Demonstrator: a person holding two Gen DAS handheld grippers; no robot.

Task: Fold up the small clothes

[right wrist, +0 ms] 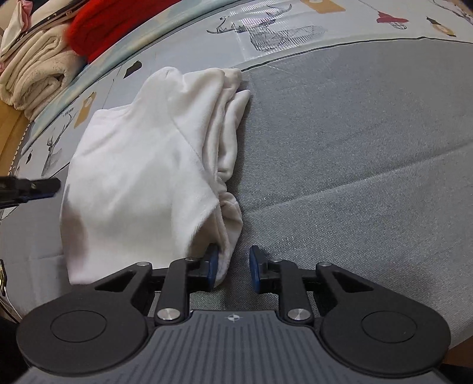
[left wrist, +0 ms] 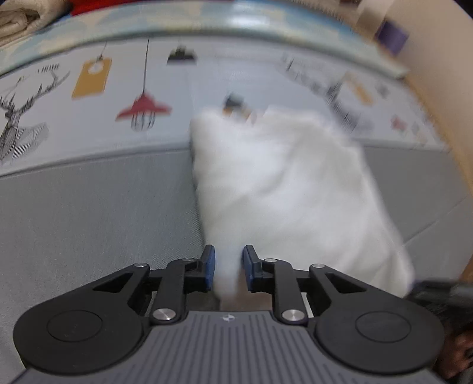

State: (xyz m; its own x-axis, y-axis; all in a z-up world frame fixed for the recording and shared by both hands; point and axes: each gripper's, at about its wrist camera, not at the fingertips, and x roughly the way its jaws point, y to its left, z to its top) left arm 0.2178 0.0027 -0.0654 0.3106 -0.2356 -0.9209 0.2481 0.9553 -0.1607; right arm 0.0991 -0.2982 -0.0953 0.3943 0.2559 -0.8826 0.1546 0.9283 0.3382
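Note:
A white fleece garment lies bunched on the grey sheet, its folded layers along its right side. In the right wrist view my right gripper sits at the garment's near corner. The cloth rests against the left blue pad, and grey sheet shows between the cloth and the other pad. In the blurred left wrist view the same garment runs down to my left gripper, whose blue pads hold a narrow tongue of white cloth. The left gripper's tip also shows beside the garment's left edge.
A printed sheet with deer, lamps and tags lies beyond the grey sheet. Folded cream towels and a red cloth sit at the far left. A wooden frame curves along the right. A hand shows at the lower right.

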